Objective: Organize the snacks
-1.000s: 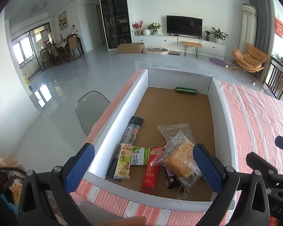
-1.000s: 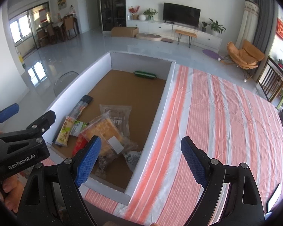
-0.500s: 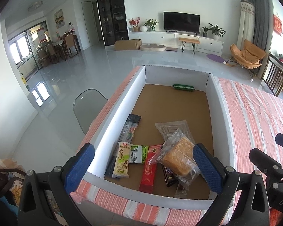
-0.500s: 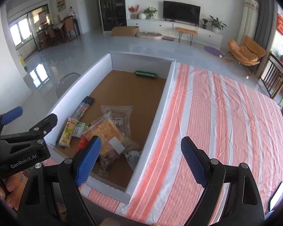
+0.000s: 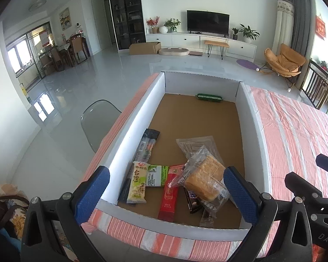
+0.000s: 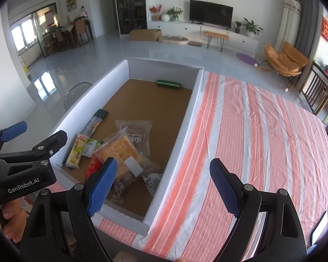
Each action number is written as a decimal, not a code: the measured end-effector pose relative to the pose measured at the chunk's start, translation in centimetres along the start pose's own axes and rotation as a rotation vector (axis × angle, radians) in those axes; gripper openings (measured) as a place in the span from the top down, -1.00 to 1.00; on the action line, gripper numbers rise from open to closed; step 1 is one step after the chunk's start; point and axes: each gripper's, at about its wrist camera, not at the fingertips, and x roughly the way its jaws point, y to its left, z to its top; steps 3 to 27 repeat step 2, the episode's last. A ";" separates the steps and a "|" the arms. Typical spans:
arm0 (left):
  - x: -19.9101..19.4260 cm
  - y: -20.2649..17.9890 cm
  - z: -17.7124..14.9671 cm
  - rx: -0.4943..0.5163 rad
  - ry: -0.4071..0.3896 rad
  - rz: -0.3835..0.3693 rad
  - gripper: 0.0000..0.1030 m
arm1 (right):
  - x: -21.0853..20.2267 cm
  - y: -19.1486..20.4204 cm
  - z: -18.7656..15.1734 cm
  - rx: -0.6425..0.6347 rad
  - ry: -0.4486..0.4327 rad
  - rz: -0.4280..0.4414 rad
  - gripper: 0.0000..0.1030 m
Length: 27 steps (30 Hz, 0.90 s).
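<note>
1. Left gripper (image 5: pixel 166 193) spread wide, nothing between its blue pads (image 5: pixel 240 196), hovering above the near end of the box (image 5: pixel 129 131).
2. Right gripper (image 6: pixel 161 185) likewise spread wide and empty, hanging over the box's right wall and the striped tablecloth (image 6: pixel 262 135), just right of the left gripper (image 6: pixel 21 170).
3. Directly ahead of the left gripper, between its pads: a pile of snacks on the brown box floor at the near end.
4. Nearest its left pad: a yellow-green rice cracker pack (image 5: pixel 138 182), with a small green packet (image 5: pixel 156 175) touching its right side.
5. In the middle: a long red packet (image 5: pixel 170 196), lying lengthwise toward the near wall.
6. Close to the right pad: a clear bag of bread (image 5: pixel 204 178), resting on top of a dark chocolate bar (image 5: pixel 192 198) and overlapping a flat clear packet (image 5: pixel 196 145) farther ahead.
7. Farther ahead on the left, along the left wall: a slim dark stick pack (image 5: pixel 147 147).
8. Far ahead, well apart from the pile, against the far wall: a green sausage-shaped snack (image 5: pixel 208 97).
9. Beyond the box, to the left: a transparent chair (image 5: pixel 98 120) on the glossy floor.
</note>
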 end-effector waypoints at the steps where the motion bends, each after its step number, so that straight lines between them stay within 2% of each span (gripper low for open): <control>1: -0.1 0.0 -0.1 0.001 -0.001 0.003 -0.99 | 0.0 0.1 0.0 -0.002 0.001 0.002 -0.72; 27: 0.0 0.0 -0.1 0.004 -0.001 0.008 -0.99 | 0.0 0.3 0.0 -0.004 0.002 0.003 -0.72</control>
